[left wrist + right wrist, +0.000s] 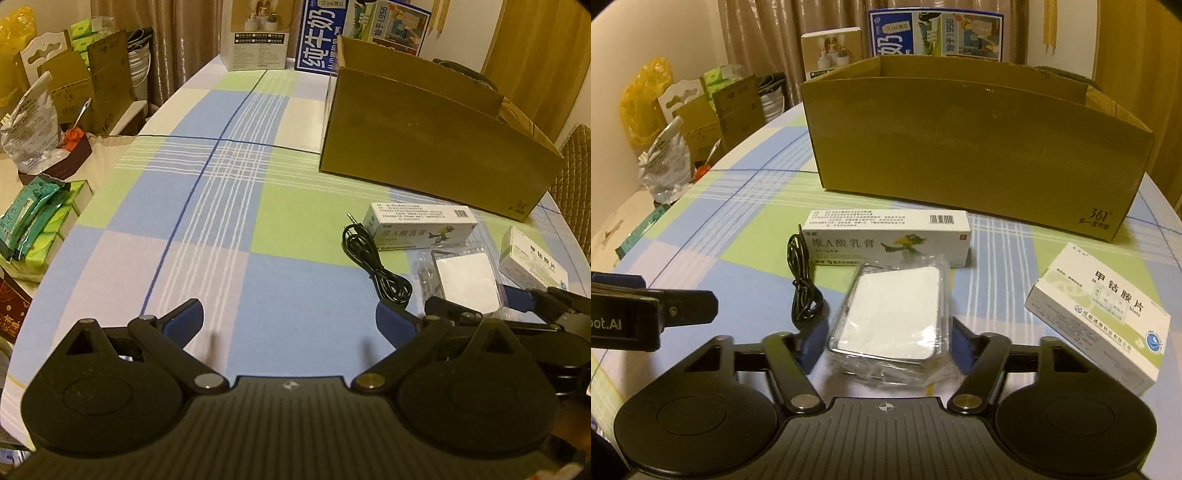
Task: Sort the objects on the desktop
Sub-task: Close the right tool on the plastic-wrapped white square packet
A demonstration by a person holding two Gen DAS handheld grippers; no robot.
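Observation:
A clear plastic case with a white insert (894,317) lies on the checked tablecloth, and my right gripper (886,345) has a blue pad on each side of it, close to its sides; contact is not clear. Behind it lie a long ointment box (890,240), a coiled black cable (803,291) and, to the right, a white tablet box (1100,317). A big open cardboard box (975,147) stands behind them. My left gripper (290,325) is open and empty over bare cloth, left of the cable (376,266) and the case (467,280).
A milk carton (319,37) and a white product box (258,37) stand at the table's far edge. Bags, tissue packs and cartons crowd the side surface to the left (44,122). The tablecloth's left half (207,206) carries nothing.

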